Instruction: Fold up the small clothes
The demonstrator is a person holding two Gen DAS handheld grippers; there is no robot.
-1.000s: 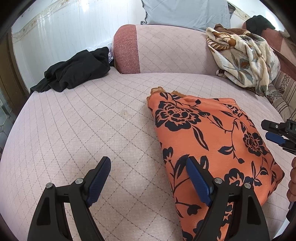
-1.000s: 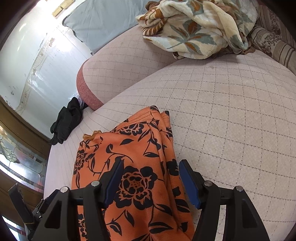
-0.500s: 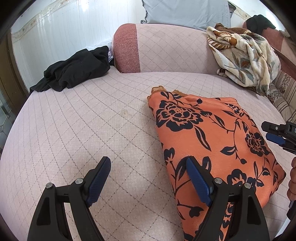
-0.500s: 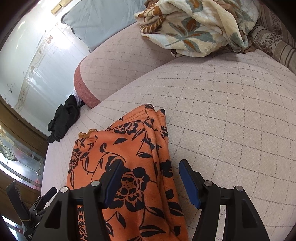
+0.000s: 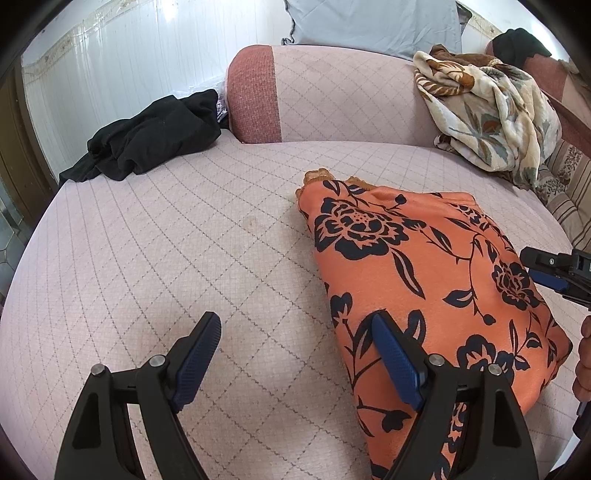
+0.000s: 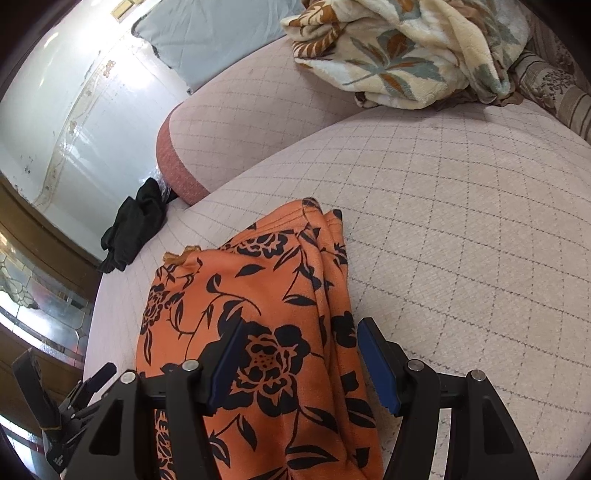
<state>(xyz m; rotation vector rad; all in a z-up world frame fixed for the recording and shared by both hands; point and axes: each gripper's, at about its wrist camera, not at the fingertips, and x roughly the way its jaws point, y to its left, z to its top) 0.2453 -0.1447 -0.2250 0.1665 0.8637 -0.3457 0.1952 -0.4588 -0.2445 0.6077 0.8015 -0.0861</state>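
An orange garment with black flowers [image 5: 424, 280] lies folded in layers on the pink quilted sofa seat [image 5: 184, 258]. It also shows in the right wrist view [image 6: 258, 314], with stacked folded edges on its right side. My left gripper [image 5: 295, 350] is open and empty, above the seat at the garment's near left edge. My right gripper [image 6: 299, 354] is open and empty, low over the garment's near right part. The right gripper also shows in the left wrist view [image 5: 554, 273], at the garment's right edge.
A black garment [image 5: 147, 136] lies bunched at the far left of the seat. A cream floral blanket [image 5: 487, 107] is heaped on the backrest at the far right. A grey-blue pillow [image 5: 369, 22] stands behind the pink backrest [image 5: 332, 96].
Both grippers have drawn back slightly from the orange garment, which lies as it did. Both stay open.
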